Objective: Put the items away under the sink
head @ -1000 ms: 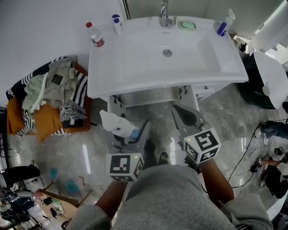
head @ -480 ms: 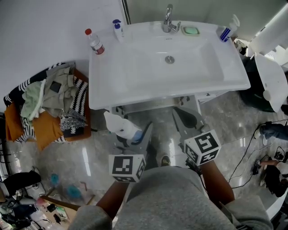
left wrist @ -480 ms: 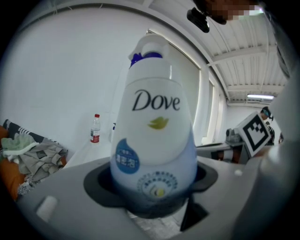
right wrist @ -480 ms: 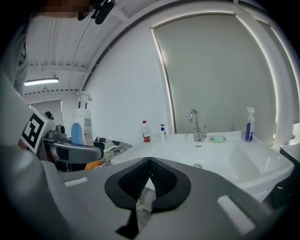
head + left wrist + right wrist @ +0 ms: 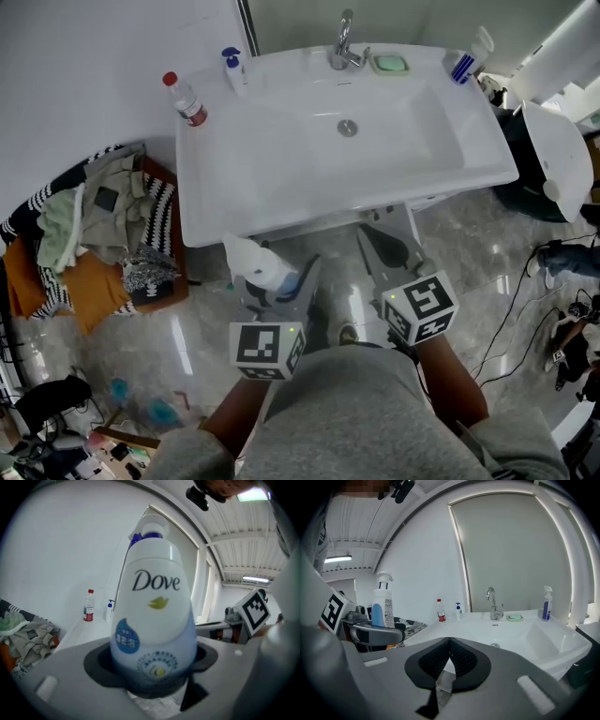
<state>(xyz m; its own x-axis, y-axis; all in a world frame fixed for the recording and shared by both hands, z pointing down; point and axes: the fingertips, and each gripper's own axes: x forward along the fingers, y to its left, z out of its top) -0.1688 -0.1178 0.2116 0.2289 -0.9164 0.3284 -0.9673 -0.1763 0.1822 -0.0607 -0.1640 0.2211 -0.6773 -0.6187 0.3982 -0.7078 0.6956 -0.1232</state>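
Soap bottle on its way to the space under the sink.
The left gripper (image 5: 276,282) clamps the white bottle (image 5: 154,620) just in front of the sink (image 5: 309,169); the right gripper (image 5: 449,657) is closed and empty. Next, the bottle probably needs lowering beneath the basin.

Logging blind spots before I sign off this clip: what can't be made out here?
- Space under the sink: in the head view the sink itself covers it, and the gripper views miss it.
- Small print on the Dove bottle: blurred in the left gripper view.
- Label of the red-capped bottle: too small in every view.
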